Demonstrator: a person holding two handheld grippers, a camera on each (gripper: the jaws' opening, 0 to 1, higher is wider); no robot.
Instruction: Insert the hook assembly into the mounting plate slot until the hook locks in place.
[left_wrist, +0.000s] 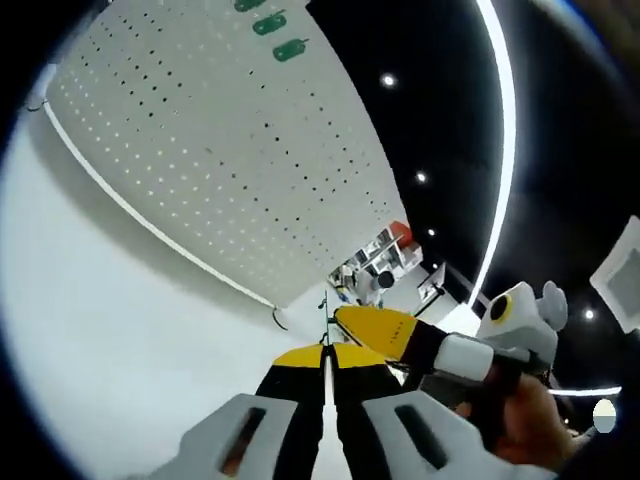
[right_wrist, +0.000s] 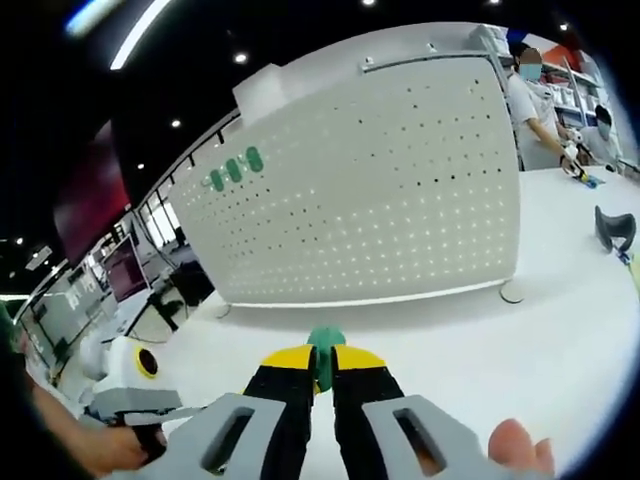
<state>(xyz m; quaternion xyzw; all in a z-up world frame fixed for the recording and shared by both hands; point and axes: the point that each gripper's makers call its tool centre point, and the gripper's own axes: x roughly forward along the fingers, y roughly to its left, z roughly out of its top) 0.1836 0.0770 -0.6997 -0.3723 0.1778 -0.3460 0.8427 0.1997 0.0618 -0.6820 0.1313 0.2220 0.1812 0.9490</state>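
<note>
In the left gripper view, the left gripper (left_wrist: 325, 352) has its fingers pinched on a thin metal hook (left_wrist: 323, 322), near the white perforated mounting plate (left_wrist: 220, 150) standing on the tabletop (left_wrist: 110, 340). The right gripper (left_wrist: 385, 333) enters beside it.

In the right gripper view, the right gripper (right_wrist: 322, 362) has its fingers clamped on a green hook piece (right_wrist: 324, 350), facing the mounting plate (right_wrist: 370, 190), well apart.

A white perforated mounting plate (right_wrist: 370, 190) stands upright on the tabletop (right_wrist: 520, 340); a green hook (right_wrist: 325, 360) sits pinched between the near jaws.
</note>
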